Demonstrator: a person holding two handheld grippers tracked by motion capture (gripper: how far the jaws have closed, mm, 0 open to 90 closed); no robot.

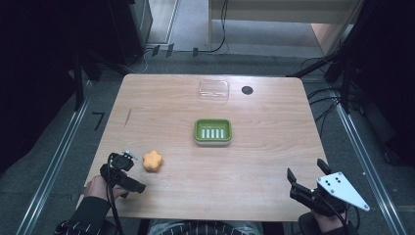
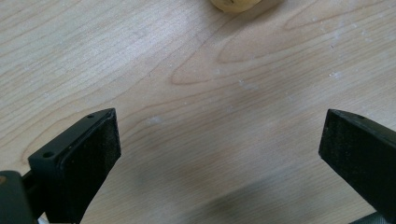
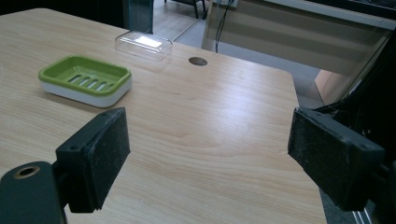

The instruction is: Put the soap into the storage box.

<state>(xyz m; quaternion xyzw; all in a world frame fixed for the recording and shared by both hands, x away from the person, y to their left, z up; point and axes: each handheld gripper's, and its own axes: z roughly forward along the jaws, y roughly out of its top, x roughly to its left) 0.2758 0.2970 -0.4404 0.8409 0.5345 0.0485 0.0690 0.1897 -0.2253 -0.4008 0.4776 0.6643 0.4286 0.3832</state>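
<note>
The left tongs (image 1: 128, 155) hang released, jaws wide and empty, low over the surface (image 1: 254, 166). Just beside them, toward the middle, lies the orange flower-shaped soap (image 1: 152, 161), roundish with no clear long axis. The right tongs (image 1: 306, 176), also released and empty, sit well apart from it, so the left hand is far nearer.

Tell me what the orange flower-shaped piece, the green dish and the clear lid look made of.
Orange flower-shaped piece: looks like matte soap or foam; dull, soft-edged lobes. Green slotted dish on its white base: glossy moulded plastic with highlights on the rim. Clear rectangular lid: transparent, shiny plastic; the table shows through.
</note>
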